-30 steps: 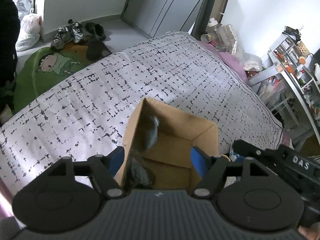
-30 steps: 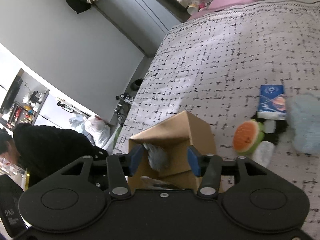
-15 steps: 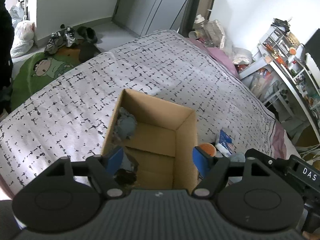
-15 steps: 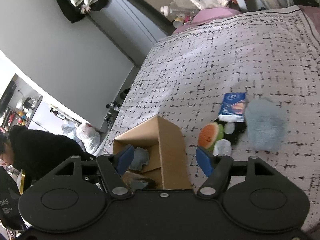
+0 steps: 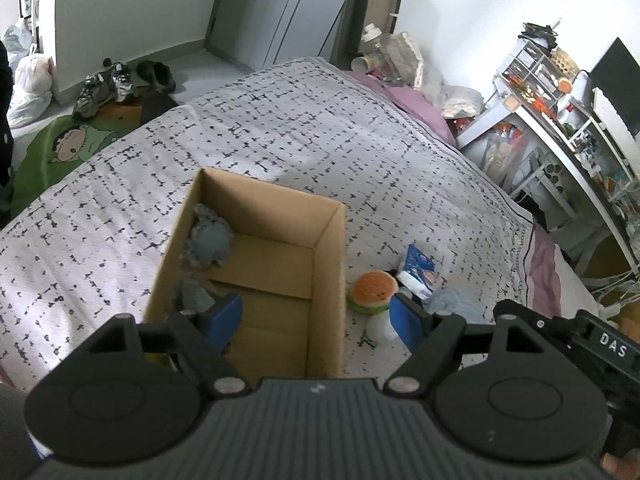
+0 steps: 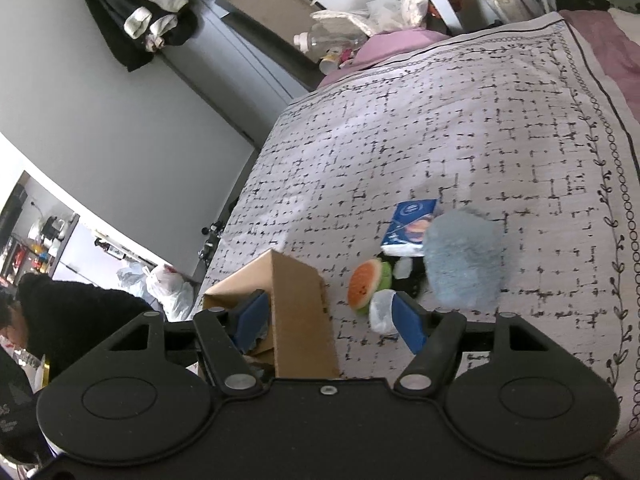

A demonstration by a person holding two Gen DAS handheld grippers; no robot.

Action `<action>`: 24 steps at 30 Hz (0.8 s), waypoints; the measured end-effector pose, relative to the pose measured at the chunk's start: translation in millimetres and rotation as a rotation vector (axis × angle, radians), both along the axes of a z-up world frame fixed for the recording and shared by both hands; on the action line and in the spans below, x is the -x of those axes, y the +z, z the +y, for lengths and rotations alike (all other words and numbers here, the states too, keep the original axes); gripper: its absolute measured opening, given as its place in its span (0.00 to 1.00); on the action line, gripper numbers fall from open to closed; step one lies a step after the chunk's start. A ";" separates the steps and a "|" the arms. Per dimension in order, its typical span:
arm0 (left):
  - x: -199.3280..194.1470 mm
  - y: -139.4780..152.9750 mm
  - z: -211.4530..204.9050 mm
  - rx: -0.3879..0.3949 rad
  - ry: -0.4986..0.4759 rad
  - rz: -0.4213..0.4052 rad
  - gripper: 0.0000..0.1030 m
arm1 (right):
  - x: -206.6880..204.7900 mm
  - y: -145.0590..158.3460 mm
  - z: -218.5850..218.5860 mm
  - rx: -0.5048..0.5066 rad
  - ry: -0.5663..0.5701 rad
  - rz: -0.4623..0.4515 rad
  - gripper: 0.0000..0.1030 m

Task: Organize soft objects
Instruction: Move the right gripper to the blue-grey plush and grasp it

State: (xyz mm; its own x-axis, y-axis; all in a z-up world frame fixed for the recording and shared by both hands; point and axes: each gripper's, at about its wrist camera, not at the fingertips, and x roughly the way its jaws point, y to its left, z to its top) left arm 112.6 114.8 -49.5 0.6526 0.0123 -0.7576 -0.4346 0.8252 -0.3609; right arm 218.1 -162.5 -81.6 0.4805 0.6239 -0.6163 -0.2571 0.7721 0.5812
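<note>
An open cardboard box (image 5: 326,248) stands on the patterned bed cover, with grey plush toys (image 5: 210,240) inside along its left wall. To its right lie a watermelon plush (image 5: 374,290), a blue tissue pack (image 5: 418,270), a pale blue fluffy toy (image 6: 464,260) and a white item (image 6: 380,314). My left gripper (image 5: 314,320) is open and empty above the box's near right corner. My right gripper (image 6: 330,320) is open and empty over the box (image 6: 298,312), with the watermelon plush (image 6: 366,286) just ahead on the right.
The bed cover (image 5: 280,120) stretches far behind the box. Shoes (image 5: 104,86) and a green mat (image 5: 60,148) lie on the floor at the far left. A cluttered shelf (image 5: 560,108) stands right of the bed. A person in black (image 6: 52,320) is at the left.
Both grippers have pulled back and risen from the box and opened wider. The plush pile right of the box has come into both views.
</note>
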 end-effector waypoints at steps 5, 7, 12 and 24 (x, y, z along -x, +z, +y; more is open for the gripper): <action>-6.4 1.1 -14.5 -0.016 -0.022 0.004 0.77 | -10.4 -3.8 -12.7 0.010 -0.003 -0.004 0.59; -10.3 -0.3 -18.6 -0.005 -0.035 0.013 0.78 | -13.9 -5.0 -16.2 0.007 -0.004 -0.004 0.57; -19.6 -1.4 -31.0 -0.003 -0.062 0.019 0.84 | -25.2 -13.5 -19.4 -0.011 -0.004 0.001 0.49; -49.8 -4.8 -50.4 -0.084 -0.140 0.066 0.90 | -50.0 -57.0 -12.7 0.039 0.007 0.014 0.45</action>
